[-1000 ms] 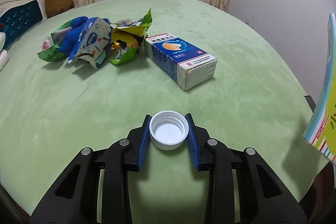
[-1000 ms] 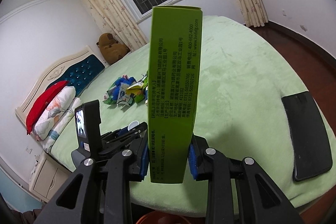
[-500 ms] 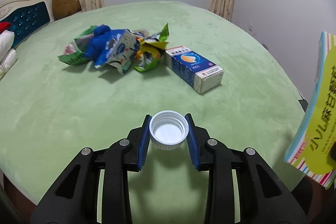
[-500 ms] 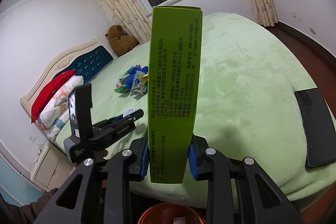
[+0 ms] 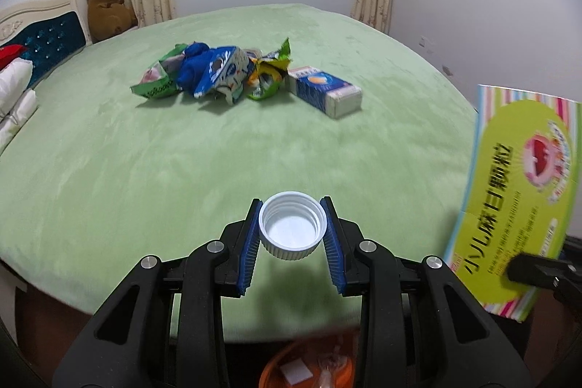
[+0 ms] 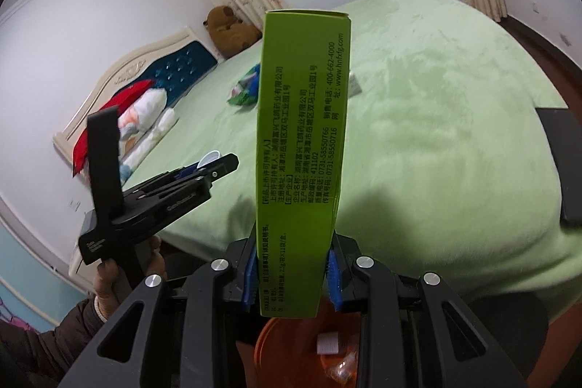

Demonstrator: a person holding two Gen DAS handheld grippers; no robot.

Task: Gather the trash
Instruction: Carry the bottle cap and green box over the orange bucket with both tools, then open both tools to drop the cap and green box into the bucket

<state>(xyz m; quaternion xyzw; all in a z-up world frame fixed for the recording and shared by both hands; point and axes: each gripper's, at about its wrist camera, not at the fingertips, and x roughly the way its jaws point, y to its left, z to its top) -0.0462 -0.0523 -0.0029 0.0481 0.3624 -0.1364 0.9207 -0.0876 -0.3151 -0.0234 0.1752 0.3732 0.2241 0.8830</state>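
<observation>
My left gripper point(image 5: 292, 235) is shut on a white bottle cap point(image 5: 292, 230), held above the near edge of the green bed point(image 5: 145, 170). My right gripper point(image 6: 291, 273) is shut on a tall green medicine box point(image 6: 302, 148), held upright; it also shows in the left wrist view point(image 5: 516, 199). An orange trash bin point(image 6: 291, 351) sits on the floor right below both grippers and shows in the left wrist view point(image 5: 309, 366). Several crumpled wrappers point(image 5: 211, 71) and a blue-and-white box point(image 5: 323, 90) lie on the bed farther off.
A dark flat mat point(image 6: 560, 162) lies at the bed's right edge. Pillows point(image 5: 14, 90) and a blue headboard point(image 5: 40, 42) are at the left, a brown teddy bear point(image 5: 109, 10) at the back. The left gripper point(image 6: 163, 191) shows in the right wrist view.
Both grippers have drawn back from the bed toward its near edge, each keeping its hold. The orange bin has come into view under them.
</observation>
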